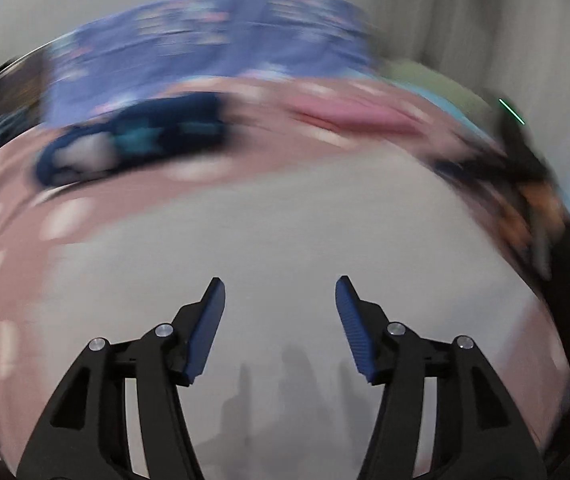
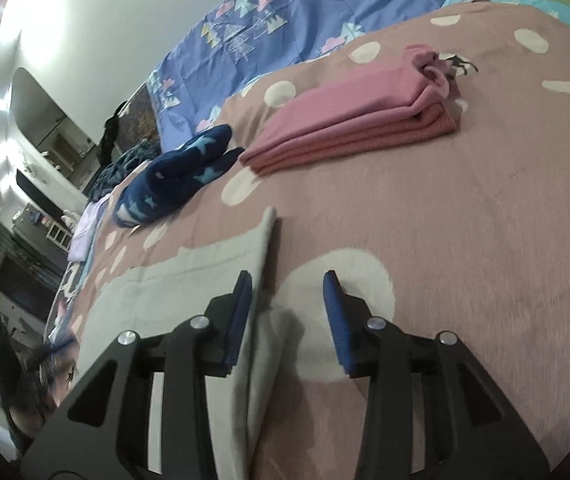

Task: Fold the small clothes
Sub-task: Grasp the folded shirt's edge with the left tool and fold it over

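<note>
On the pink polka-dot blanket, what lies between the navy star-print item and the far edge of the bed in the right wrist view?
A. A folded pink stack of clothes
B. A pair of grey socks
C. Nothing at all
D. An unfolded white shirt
A. The right wrist view shows a neatly folded pink stack of clothes lying on the polka-dot blanket, just beyond the navy star-print item.

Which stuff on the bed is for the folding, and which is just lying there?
For the folding: grey cloth, left gripper, right gripper, folded pink clothes, navy star garment.
Just lying about: spotted pink blanket, blue patterned sheet.
</note>
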Tool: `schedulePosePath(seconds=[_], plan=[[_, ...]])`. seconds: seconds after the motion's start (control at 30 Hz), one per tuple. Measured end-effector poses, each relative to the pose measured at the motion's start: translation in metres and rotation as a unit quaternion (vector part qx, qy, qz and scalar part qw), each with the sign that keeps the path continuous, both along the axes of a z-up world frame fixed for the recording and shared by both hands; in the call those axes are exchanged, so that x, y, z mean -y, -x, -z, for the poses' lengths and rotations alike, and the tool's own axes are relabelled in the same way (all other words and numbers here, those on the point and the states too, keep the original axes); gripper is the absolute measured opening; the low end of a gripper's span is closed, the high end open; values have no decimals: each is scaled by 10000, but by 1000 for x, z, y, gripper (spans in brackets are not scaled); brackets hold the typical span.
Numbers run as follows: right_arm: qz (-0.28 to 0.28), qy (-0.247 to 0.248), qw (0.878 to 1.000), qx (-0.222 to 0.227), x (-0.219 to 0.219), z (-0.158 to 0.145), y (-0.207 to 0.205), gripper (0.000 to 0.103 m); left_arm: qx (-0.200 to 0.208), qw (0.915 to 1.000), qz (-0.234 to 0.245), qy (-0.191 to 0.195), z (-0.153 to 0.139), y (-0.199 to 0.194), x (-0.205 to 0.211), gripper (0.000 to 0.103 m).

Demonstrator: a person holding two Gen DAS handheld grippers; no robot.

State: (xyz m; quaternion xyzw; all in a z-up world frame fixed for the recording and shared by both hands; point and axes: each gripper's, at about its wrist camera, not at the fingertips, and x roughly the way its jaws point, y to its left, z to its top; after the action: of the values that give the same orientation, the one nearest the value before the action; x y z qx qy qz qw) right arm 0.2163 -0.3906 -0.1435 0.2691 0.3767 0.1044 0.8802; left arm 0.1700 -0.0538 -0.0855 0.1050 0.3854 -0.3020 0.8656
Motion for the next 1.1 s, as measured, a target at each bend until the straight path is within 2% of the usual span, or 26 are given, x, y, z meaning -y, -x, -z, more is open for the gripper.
schedulePosePath(seconds=[0.07,0.13,0.3,0.43,0.57,0.77,0.83,0.87,0.9,0.97,1.1], plan=[[-119,-131,9998,5,1,-1,4,41,-48,9975,697,-106,13,45,57,62],[-237,-246,9994,-28,2,1,5,42,-36,9927,1182,-224,25,81,97,63],[-446,-426,9980,-105,2,5,5,42,505,9767,1812,-1031,43,134,161,67],[-604,-522,9966,-189,0,4,5,43,984,9647,1737,-1720,58,147,181,67],[-678,-661,9953,-215,2,4,5,45,1515,9547,1378,-2157,61,147,191,70],[-711,-878,9930,-352,9,6,6,45,1932,9439,1077,-2452,64,143,219,67],[-769,-922,9919,-422,11,6,8,45,1864,9467,1137,-2367,62,142,224,46],[-801,-935,9914,-442,12,6,9,45,1737,9504,1162,-2302,61,144,225,25],[-849,-942,9908,-482,13,6,10,45,1630,9542,1152,-2231,60,145,224,12],[-906,-948,9898,-555,16,5,11,45,1559,9613,1065,-2007,51,143,219,5],[-1037,-938,9885,-579,18,5,13,41,1133,9845,638,-1174,19,124,197,3]])
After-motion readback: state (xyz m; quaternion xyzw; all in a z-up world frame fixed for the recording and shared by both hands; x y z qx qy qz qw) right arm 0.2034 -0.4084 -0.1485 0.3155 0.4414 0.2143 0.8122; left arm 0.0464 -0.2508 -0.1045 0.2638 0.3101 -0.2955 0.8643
